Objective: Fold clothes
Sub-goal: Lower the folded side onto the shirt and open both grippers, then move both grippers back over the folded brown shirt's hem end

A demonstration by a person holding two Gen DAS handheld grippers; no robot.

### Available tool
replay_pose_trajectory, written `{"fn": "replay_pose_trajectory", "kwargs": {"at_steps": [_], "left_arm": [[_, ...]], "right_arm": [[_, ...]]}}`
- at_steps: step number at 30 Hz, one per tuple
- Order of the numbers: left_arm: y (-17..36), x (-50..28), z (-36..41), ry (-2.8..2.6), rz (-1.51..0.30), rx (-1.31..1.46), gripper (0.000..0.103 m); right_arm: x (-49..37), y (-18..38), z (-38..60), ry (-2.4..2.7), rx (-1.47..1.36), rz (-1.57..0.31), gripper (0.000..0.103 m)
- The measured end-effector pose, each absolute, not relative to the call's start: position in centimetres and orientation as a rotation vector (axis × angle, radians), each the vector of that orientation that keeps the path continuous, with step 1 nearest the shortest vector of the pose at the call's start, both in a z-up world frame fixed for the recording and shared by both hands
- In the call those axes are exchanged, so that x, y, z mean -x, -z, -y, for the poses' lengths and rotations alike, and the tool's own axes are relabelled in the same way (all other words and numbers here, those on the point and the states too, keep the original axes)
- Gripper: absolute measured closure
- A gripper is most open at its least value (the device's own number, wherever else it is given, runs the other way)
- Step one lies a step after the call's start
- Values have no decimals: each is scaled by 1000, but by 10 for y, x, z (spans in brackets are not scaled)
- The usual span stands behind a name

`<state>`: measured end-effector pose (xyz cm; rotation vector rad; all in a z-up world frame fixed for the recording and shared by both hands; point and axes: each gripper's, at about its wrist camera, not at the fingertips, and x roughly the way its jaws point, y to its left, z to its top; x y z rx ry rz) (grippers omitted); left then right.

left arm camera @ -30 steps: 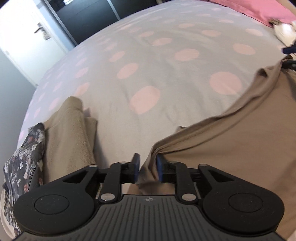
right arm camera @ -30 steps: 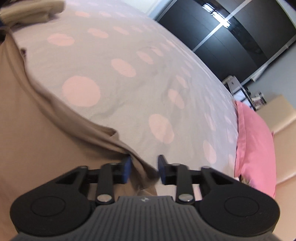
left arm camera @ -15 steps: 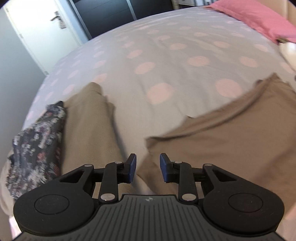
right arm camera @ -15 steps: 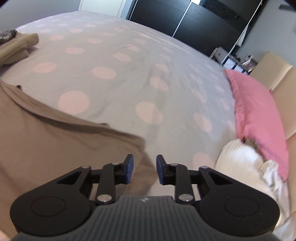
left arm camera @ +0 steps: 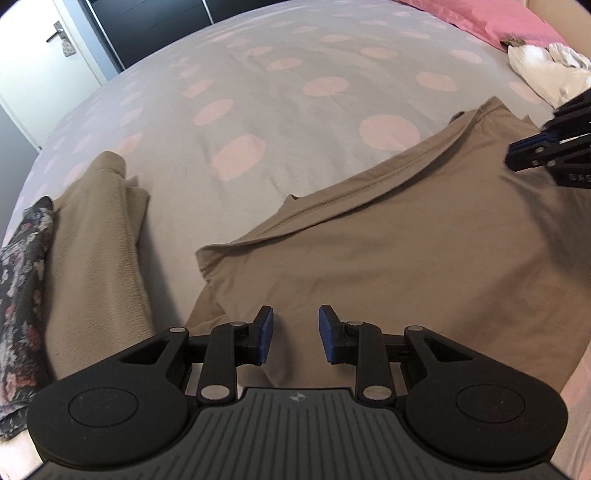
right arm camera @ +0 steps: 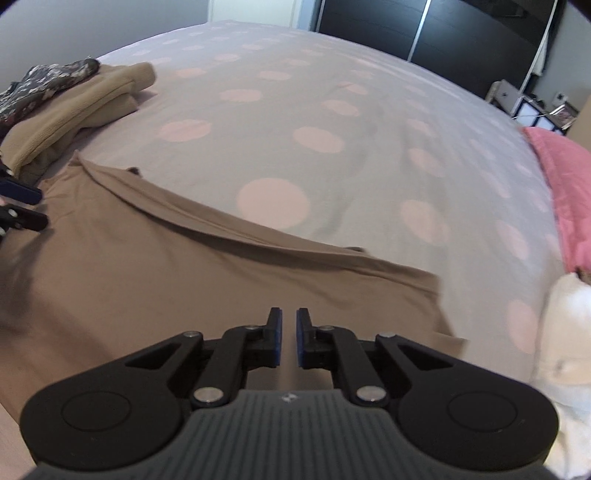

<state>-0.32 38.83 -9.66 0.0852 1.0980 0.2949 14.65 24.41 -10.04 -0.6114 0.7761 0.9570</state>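
Grey bed cover (left arm camera: 280, 110) dotted with pale pink, filling mid-frame. White door (left arm camera: 48, 55) with handle upper left, dark glossy wardrobe (right arm camera: 424, 26) along the top, pink pillow (right arm camera: 565, 184) at right edge.

— Cloth findings? 
— We note the brown garment (left arm camera: 388, 251) as smooth, matt knit; the folded tan piece (left arm camera: 96, 236) looks rougher, fleecy. 
— Hardware? 
— The left gripper (left arm camera: 295, 328) shows matt black plastic, blue pads (left arm camera: 266, 332), bright metal pins.

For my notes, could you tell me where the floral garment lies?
The floral garment lies at the left wrist view's far left, against the folded tan fleece.
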Motion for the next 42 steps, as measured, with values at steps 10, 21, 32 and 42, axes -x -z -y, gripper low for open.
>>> {"fn": "replay_pose_trajectory", "kwargs": {"at_steps": [10,21,32,42], "left_arm": [[110,-8,-413,-375,-990,-68,77],[74,31,-420,-448,-941,-63,77],[43,97,-361,-347,-990,-108,77],[13,144,-332,-368,-965,-68,77]], "right_arm": [[-155,92,-267,-915,532,-741,94],[-160,80,-273,-867,488,-719,75],[-133,69,-144,-792,521,-846,72],[-87,48,-63,-670,401,-864,73]]}}
